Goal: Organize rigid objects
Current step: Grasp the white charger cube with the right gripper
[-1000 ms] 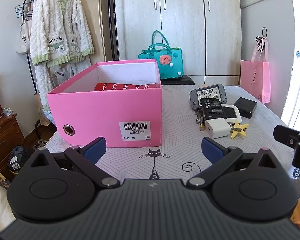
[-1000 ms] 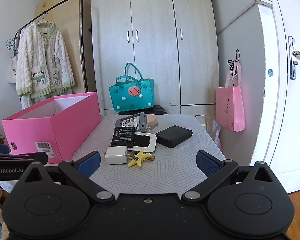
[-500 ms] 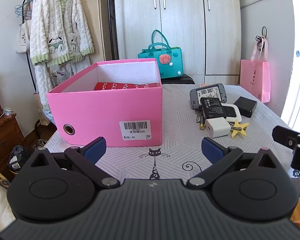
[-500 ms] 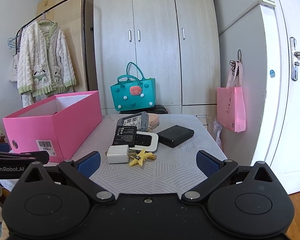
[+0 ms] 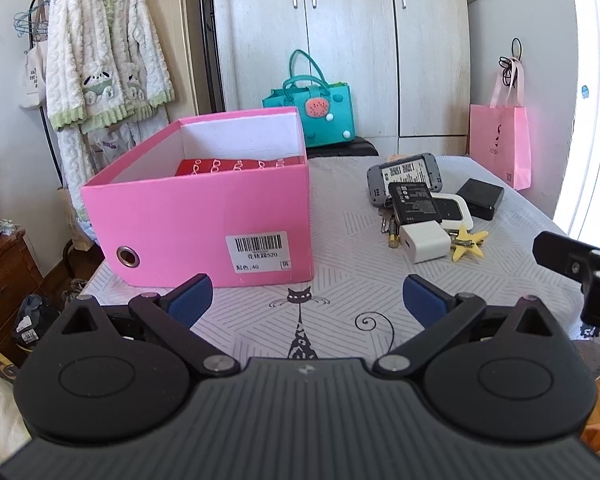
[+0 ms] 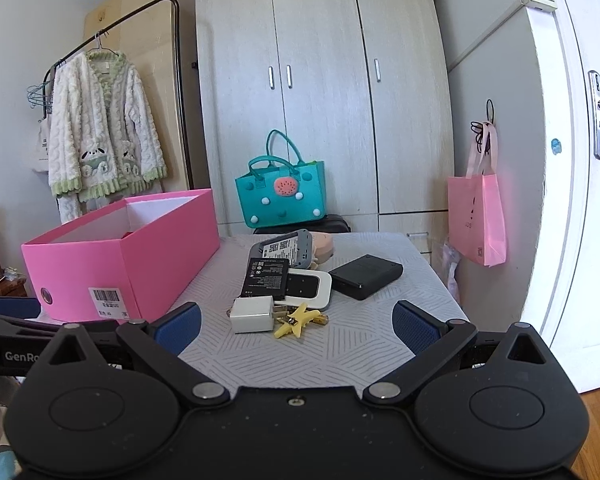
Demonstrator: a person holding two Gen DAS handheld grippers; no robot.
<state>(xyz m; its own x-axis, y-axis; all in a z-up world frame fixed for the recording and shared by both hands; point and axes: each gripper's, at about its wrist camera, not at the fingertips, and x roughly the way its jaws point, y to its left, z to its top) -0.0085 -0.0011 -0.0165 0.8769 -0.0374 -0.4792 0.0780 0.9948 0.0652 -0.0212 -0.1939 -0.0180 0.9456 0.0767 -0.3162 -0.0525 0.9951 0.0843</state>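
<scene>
White charger [image 6: 253,313] ahead of right gripper [image 6: 296,322] jaws, untouched.

Bright daylight floods both views, blowing out the right edge of the left wrist view. Focus is sharp. Fisheye bends the wardrobe [image 6: 320,92] and door [image 6: 572,160] at the edges.

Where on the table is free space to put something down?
Bare cloth lies between the pink box and the pile of devices, and in front of the white charger toward both open grippers. The pile around the black battery is crowded, things overlapping.
</scene>
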